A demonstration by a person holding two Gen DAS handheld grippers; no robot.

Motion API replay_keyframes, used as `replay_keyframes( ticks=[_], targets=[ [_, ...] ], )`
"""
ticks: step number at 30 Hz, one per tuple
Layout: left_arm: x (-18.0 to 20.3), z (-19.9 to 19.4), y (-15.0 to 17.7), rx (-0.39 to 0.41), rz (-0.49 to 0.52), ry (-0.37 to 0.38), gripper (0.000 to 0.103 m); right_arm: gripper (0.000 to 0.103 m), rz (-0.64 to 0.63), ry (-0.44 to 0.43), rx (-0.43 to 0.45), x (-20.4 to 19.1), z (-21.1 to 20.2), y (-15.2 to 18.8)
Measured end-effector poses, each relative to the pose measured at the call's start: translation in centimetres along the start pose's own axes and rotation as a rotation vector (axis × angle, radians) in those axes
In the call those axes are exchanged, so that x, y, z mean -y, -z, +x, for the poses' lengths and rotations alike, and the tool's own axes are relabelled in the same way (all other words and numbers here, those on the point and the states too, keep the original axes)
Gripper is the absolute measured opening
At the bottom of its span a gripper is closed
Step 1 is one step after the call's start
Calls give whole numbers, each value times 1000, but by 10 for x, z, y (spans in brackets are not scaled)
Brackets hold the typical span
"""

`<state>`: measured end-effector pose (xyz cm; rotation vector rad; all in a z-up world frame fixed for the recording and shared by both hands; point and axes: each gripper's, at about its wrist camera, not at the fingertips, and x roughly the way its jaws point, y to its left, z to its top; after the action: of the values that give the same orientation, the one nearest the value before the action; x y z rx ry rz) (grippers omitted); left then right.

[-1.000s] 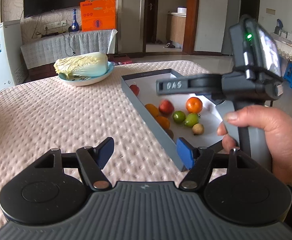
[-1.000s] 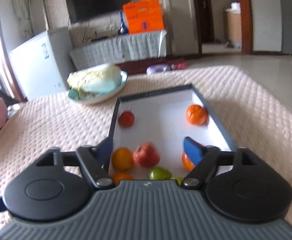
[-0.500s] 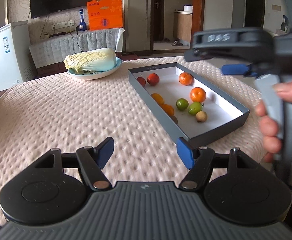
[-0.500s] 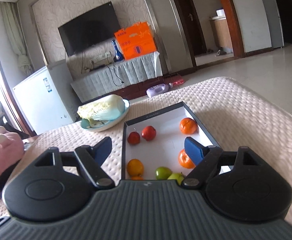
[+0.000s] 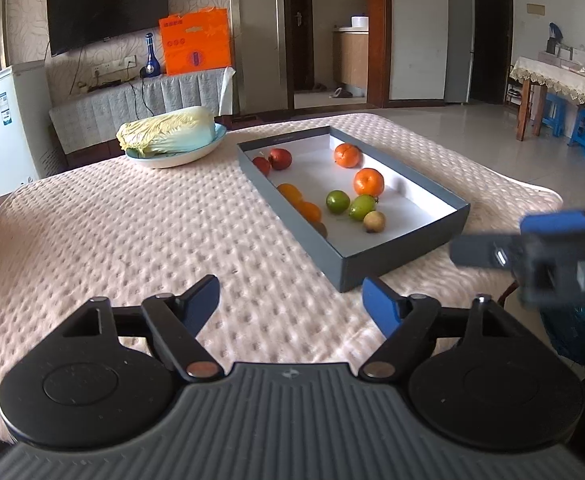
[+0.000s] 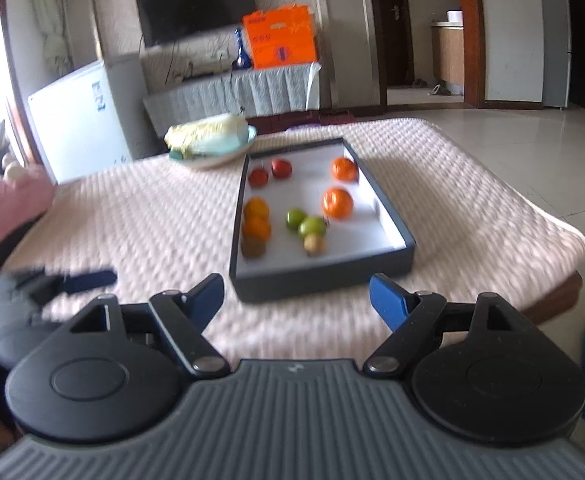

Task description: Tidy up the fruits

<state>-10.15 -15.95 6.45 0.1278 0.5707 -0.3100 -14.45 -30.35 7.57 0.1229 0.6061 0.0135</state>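
Noting the fruits first: they are all sitting inside the grey box point(image 5: 392, 258), which is lying on the pink quilted cover point(image 5: 132, 232) toward the right side of the table. Two red fruits point(image 5: 279, 159) are sitting at the far left corner, two oranges point(image 5: 368, 182) along the right wall, two more orange fruits point(image 5: 307, 210) against the left wall with a brown fruit point(image 6: 253, 247) just nearer, and two green fruits point(image 5: 337, 201) with a small tan fruit point(image 5: 373, 221) in the near middle.

We are recording the change. A second ago the right gripper point(image 6: 296, 300) was hovering low over the box, a red fruit just ahead of its fingers; now it is pulling back off the near edge of the table, jaws apart and carrying nothing. The right wrist view is blurring, so we are judging it to be in motion. The red fruit that was lying mid-box is now resting beside the other red one at the far end.

The left gripper point(image 5: 290, 300) is hovering over the bare cover, well apart from the box, jaws also apart and empty. From its view the right gripper is now showing only at the right edge.

We are reading this as like being grouped with like, the reds done. Outward, a cabbage point(image 5: 168, 130) is resting in a blue dish point(image 5: 196, 154) at the far edge, untouched.
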Motion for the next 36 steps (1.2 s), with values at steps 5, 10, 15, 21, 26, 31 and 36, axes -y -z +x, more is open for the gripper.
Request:
replay_keyframes(
  ticks=[5, 10, 15, 21, 26, 31, 36],
  targets=[
    [2, -5, 4, 1, -4, 8, 85, 82, -37, 1, -18, 6, -10, 11],
    [3, -6, 7, -2, 2, 10, 85, 82, -80, 15, -33, 6, -11, 17],
    [2, -8, 12, -14, 0, 2, 85, 82, -107, 16, -46, 3, -8, 18],
    [0, -9, 17, -21, -13, -45, 89, 82, -122, 15, -58, 1, -5, 20],
    [-5, -12, 14, 2, -63, -50, 97, 82, -140, 18, -67, -1, -3, 21],
    [-3, -19, 10, 51, -59, -67, 102, 82, -144, 25, -67, -1, -3, 22],
    [4, -20, 7, 64, -16, -116, 103, 82, -141, 33, -61, 0, -4, 21]
  ],
)
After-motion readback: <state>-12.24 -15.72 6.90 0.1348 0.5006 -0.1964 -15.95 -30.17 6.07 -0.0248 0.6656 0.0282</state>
